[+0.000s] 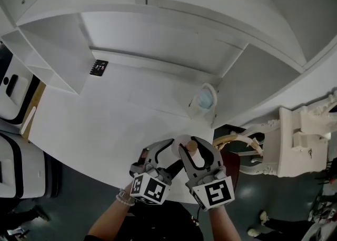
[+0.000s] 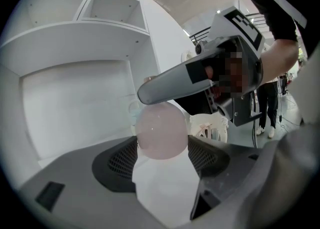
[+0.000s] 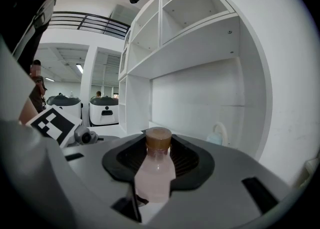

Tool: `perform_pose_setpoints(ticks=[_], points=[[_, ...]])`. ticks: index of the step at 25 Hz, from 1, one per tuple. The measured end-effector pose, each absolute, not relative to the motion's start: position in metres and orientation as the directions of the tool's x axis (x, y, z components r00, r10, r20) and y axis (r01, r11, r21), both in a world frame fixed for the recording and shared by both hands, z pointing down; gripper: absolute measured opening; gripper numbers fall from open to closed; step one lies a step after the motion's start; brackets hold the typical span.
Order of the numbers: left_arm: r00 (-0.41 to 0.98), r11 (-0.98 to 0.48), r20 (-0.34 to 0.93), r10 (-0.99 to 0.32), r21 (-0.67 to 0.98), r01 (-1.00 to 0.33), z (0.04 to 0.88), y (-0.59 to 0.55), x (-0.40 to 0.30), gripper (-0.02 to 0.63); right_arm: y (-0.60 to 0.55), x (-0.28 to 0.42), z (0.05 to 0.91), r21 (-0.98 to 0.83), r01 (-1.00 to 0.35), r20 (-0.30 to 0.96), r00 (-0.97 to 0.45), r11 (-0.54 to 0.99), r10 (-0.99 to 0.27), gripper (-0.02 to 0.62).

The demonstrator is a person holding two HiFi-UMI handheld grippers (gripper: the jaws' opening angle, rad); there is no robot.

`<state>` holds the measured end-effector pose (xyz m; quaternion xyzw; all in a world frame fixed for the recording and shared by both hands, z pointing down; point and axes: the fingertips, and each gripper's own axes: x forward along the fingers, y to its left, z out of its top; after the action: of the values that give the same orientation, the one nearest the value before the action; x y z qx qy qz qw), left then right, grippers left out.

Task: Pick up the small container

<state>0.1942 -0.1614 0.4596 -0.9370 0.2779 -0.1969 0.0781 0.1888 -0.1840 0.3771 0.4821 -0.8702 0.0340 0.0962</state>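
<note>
**Nearest, at the worktop's near edge.** The small container, a pale pink bottle with a brown cap, sits between the jaws of the right gripper. They stand fairly wide and press on its body, cap pointing away from the camera. The left gripper has the rounded end of the same bottle at its fingertips, with the pads meeting both sides. No view shows whether the bottle is clear of the worktop.

**Further back.** A clear handled vessel stands by the back right corner against the shelving. A black marker tag lies toward the back left. Both are well apart from the grippers.

**Hazards, as judged.**
- Two grips share one small, smooth, rounded body. Any difference in pull or twist between the hands could lever it out of one pair of jaws.
- The left hold is at the tips only, on a curve, so squeezing harder may push the bottle out forward.
- The bottle sits at the near edge, so a slip would likely drop it off the worktop rather than onto it.
</note>
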Motion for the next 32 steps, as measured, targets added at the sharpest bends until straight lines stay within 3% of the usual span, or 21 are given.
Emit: perform_pose_setpoints(ticks=[32], points=[[0.79,-0.828,0.276,-0.548,-0.318,-0.463,0.347,-0.119,0.168,0.318,-0.135,0.163,0.267,0.072,-0.848,0.099,-0.517,0.524,-0.85,0.147]])
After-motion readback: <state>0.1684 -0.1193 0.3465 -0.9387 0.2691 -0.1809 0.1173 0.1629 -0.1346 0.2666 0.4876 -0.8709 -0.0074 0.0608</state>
